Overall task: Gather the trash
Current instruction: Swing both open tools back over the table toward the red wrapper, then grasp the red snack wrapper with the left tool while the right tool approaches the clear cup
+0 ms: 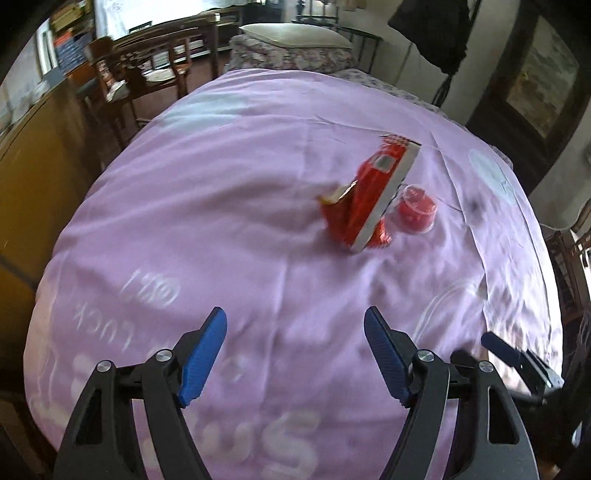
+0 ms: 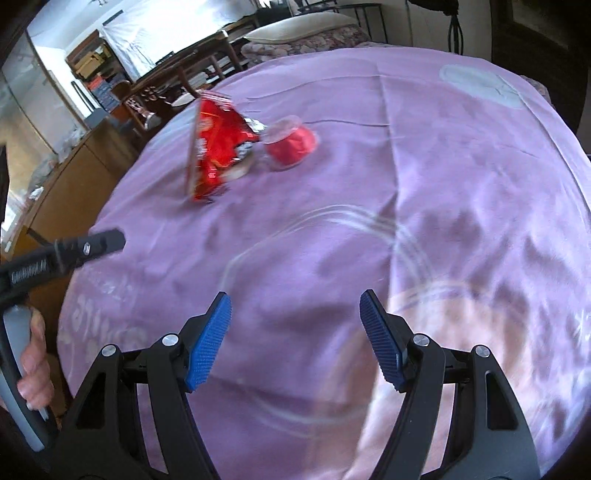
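Nearest, at the bottom of the left wrist view: left claw, blue pads wide apart, nothing between them, only pink cloth under. Same at the bottom of the right wrist view: right claw, blue pads wide apart, nothing held. At the far left edge of that view, a hand gripping a grey handle, with the black tip of the other claw poking in above it.

Under both: a bed with a big pink sheet, wrinkled, with pale letters and round shapes printed on it.

Farther up, in the middle right of the left wrist view: a red snack bag, crumpled and standing up on the sheet. Just beside it, on its right: a small clear cup with red inside, lying tipped over. Both well apart from the claws. In the right wrist view, the same bag and cup in the upper left part.

Farthest, along the top: a pillow, wooden chairs, a brown cupboard at left.
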`<move>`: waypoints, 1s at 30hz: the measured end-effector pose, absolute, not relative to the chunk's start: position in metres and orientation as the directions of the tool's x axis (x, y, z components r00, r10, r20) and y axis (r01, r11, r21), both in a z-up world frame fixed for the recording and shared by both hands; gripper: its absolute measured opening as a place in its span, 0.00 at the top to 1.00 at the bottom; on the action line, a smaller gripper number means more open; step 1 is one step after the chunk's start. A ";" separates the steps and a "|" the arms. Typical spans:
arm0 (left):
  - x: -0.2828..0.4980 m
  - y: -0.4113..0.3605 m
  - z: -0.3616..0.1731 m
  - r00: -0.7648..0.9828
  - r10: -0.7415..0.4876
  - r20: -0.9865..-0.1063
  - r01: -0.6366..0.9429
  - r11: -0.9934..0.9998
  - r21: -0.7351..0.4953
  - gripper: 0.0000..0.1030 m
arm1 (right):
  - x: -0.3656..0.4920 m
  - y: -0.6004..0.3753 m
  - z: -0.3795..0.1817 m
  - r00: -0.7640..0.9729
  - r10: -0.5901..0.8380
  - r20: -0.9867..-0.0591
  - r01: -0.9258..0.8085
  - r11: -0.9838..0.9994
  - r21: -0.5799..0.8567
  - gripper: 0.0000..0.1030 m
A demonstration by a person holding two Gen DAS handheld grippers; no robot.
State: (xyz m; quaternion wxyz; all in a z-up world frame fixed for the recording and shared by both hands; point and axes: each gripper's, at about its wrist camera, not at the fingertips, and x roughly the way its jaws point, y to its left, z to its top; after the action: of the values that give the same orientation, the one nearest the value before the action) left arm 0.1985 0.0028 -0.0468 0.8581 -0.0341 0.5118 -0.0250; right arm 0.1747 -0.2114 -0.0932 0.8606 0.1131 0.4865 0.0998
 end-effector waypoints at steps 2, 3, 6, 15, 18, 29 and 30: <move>0.215 -0.007 -0.050 0.473 -0.076 -0.878 0.023 0.997 -0.074 0.27 | 0.179 -0.217 -0.099 0.496 0.278 -0.822 -0.056 0.956 0.289 0.32; 0.223 -0.013 -0.051 0.473 -0.073 -0.878 0.031 0.997 -0.066 0.27 | 0.180 -0.217 -0.099 0.493 0.281 -0.824 -0.057 0.955 0.292 0.32; 0.239 -0.024 -0.051 0.481 -0.080 -0.873 0.049 0.997 -0.065 0.27 | 0.182 -0.221 -0.099 0.492 0.285 -0.823 -0.063 0.954 0.292 0.26; 0.285 -0.058 -0.062 0.500 -0.060 -0.864 0.103 0.995 -0.009 0.39 | 0.185 -0.227 -0.097 0.495 0.278 -0.823 -0.054 0.955 0.290 0.22; 0.291 -0.061 -0.066 0.480 -0.072 -0.874 0.131 0.991 -0.010 0.79 | 0.185 -0.229 -0.096 0.497 0.277 -0.822 -0.056 0.956 0.289 0.22; 0.246 0.002 -0.030 0.537 -0.115 -0.836 0.071 0.993 -0.091 0.82 | 0.197 -0.232 -0.090 0.517 0.271 -0.812 -0.050 0.956 0.288 0.22; 0.243 0.007 -0.028 0.539 -0.115 -0.834 0.064 0.993 -0.095 0.82 | 0.198 -0.231 -0.090 0.517 0.272 -0.812 -0.050 0.956 0.288 0.22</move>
State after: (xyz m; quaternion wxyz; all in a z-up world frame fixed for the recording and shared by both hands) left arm 0.2433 0.0069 -0.0284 0.8768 -0.0266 0.4773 -0.0508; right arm 0.1983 -0.2312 -0.0896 0.8633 0.1149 0.4825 0.0931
